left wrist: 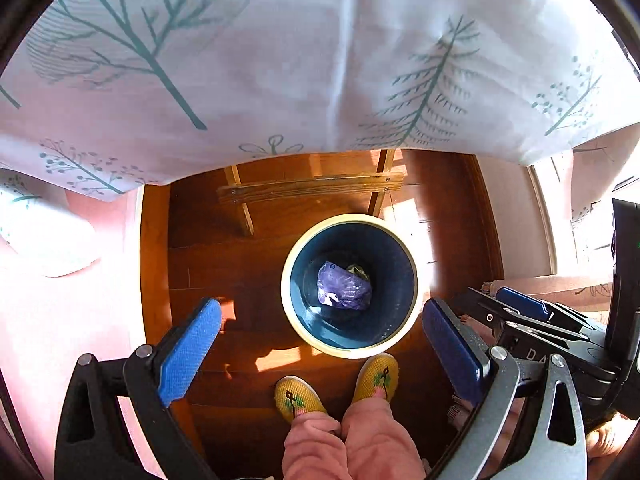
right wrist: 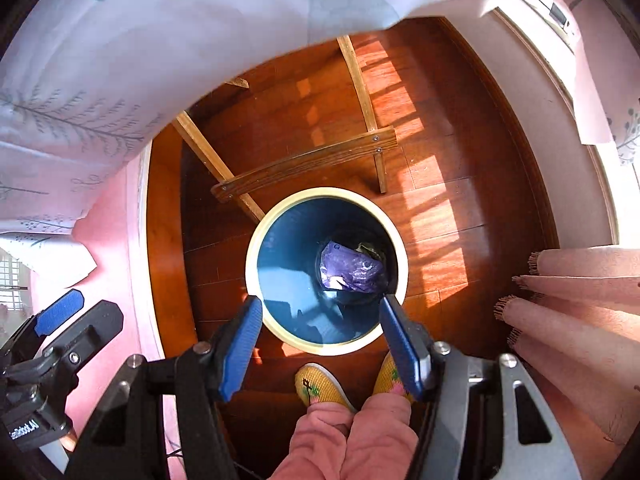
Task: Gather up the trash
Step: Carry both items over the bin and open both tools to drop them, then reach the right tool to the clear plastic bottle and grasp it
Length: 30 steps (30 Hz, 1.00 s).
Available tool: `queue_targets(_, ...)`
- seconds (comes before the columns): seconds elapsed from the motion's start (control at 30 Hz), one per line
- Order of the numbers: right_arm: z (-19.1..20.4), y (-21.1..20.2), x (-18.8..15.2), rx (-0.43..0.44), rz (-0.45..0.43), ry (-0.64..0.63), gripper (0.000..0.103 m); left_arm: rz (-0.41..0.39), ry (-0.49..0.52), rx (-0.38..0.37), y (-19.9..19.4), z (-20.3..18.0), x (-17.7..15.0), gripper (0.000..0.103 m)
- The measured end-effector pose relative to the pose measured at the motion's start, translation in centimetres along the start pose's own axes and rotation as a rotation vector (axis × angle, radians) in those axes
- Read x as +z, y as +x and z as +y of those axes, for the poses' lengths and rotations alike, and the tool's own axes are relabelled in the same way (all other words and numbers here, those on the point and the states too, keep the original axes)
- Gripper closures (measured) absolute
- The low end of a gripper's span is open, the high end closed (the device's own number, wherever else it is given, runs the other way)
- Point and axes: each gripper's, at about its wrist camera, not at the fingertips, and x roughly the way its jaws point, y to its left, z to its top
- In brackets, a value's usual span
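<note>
Looking straight down into one round bin [left wrist: 349, 286] with a cream rim and blue inside, standing on the wooden floor [left wrist: 256, 256] just ahead of two yellow slippers [left wrist: 298, 398]. Lying at the bottom of the bin: one crumpled purple wrapper [left wrist: 344, 286], with a darker scrap [left wrist: 357, 269] poking out behind it — the trash sitting well below the rim. Left tongs [left wrist: 322, 322] hanging above, spread wide, nothing between the blue pads; right tongs [right wrist: 320, 312] standing partly apart over the bin's near rim, also gripping nothing. Open floor lying to the sides of the bin, hemmed in by the hanging edge of the tree-printed cloth [left wrist: 280, 60] over the counter and by the wooden cross-brace [left wrist: 310, 189] with two slanting legs beyond. Showing only in the right view — pink fringed fabric [right wrist: 576, 300] at the right edge and sunlit stripes across the floor.
</note>
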Motion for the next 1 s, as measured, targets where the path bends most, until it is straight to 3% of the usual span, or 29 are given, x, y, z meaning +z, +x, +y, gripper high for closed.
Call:
queue_targets(0.2,2.8,-8.2,-0.5,0.028,-0.063,-0.037,0.042,-0.098,0.035,0.004,-9.3,0.0,0.9,0.003)
queue_targets(0.57,7.3,-23.0,-0.1,0.043,-0.265,-0.072,0.042,-0.258,0.081,-0.025,-24.0,0.8,3.9,0.003)
queue_targets(0.8,10.6,-29.6,0.5,0.03,-0.422,-0.128,0.042,-0.39,0.111,-0.023,-30.4,1.5,6.3,0.003)
queue_targets(1.0,12.8,-32.8,1.6,0.016,-0.521,-0.162,0.042,-0.448,0.15,0.003,-32.5,1.3,7.8,0.003)
